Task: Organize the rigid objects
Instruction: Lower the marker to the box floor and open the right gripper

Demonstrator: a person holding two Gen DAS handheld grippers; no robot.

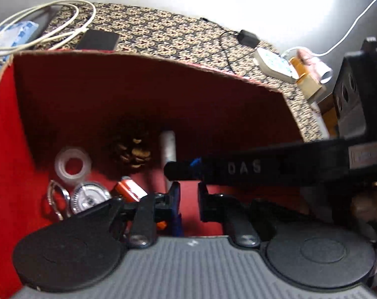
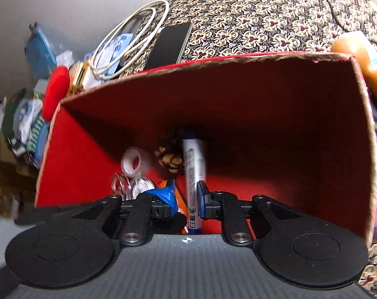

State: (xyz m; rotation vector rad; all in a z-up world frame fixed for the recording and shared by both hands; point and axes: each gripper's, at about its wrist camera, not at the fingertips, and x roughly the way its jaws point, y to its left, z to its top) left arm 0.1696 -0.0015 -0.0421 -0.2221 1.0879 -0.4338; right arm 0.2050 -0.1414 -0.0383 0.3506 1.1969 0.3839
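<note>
Both grippers hang nose-down over the red box (image 2: 263,104), which sits on the patterned cloth (image 2: 275,20). Right gripper (image 2: 187,199) reads as holding the marker (image 2: 192,164): its barrel runs lengthwise between the blue pads, though motion blur keeps me from seeing firm contact on both sides. Left gripper (image 1: 189,199) nearly clenched; nothing plainly caught in it, only red floor in the narrow gap.

Box floor, big to small: pine cone (image 2: 169,159) at the back wall, clear tape roll (image 2: 134,162), orange item (image 1: 129,190), metal disc (image 1: 88,196), rings (image 1: 55,199), all crowded left of centre. Right half bare.

Judgement: step in hand is setting the marker down inside. To do it well I would lower until the tip is near the floor, steer toward the bare right side clear of the pine cone, let go low so it lies flat without rolling, and lift my left gripper out of the right one's path
</note>
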